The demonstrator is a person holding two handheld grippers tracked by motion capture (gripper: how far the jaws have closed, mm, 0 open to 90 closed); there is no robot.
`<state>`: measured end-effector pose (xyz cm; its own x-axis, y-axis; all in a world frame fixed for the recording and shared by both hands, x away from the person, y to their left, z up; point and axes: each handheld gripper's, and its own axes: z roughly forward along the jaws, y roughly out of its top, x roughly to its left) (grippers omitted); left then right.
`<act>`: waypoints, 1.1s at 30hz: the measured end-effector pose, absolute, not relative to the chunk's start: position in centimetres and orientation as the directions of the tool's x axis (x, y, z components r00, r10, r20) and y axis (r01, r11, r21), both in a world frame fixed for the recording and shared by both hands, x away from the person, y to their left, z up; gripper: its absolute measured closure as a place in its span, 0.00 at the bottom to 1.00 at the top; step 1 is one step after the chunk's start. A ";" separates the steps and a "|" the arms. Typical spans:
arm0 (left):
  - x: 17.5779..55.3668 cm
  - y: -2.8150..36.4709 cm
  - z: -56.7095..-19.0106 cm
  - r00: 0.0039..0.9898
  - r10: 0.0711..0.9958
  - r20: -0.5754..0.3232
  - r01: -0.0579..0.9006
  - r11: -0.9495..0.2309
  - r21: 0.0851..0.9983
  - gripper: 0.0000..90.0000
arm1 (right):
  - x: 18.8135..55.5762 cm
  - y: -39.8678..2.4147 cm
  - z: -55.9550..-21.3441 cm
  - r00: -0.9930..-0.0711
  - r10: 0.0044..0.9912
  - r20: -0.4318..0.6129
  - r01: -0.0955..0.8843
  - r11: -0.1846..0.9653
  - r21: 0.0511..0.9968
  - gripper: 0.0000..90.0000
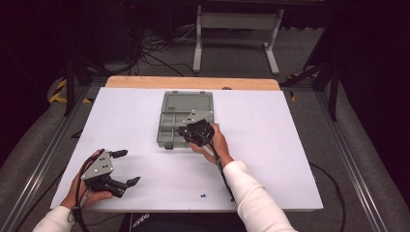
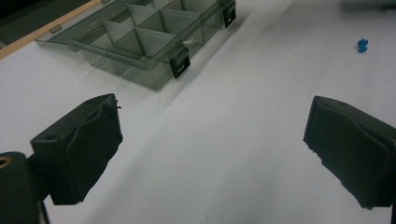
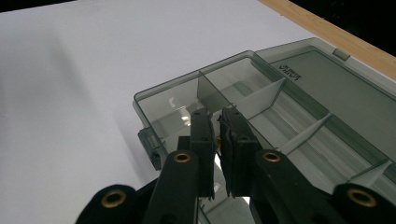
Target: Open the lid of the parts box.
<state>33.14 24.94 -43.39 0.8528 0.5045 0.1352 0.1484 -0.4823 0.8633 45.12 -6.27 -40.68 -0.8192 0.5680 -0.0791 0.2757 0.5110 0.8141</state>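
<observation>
- At the near edge of the tabletop, just right of centre: a small blue part lying alone on the white surface, also seen far off to the right in the left gripper view.
- At the near left corner: left gripper held low over the white surface in the person's left hand, jaws spread wide, nothing between them; black pads well apart in the left gripper view.
- Near right: white sleeve reaching in from the bottom edge toward the middle of the tabletop.
- In the middle: right hand holding the right gripper over the near right part of the organiser box.
- In the right gripper view: right gripper with jaws pressed almost together, tips dipped into a compartment at the box's near corner; a small brass-coloured glint in the narrow gap, too small to tell whether something is pinched there.
- Same box: grey, see-through, split by thin dividers into several compartments, black latches on its front wall.
- Farther back: lid folded open and lying flat behind the tray.
- At the far edge: a strip of bare wood beyond the white surface.
- Beyond the tabletop: grey floor, a white frame stand, dark cables.
</observation>
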 end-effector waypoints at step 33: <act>33.0 25.1 -43.4 0.858 0.496 0.131 0.145 -0.480 0.865 0.05 | 45.9 -6.1 -41.1 -0.807 0.585 -0.086 0.294 0.522 0.800 0.93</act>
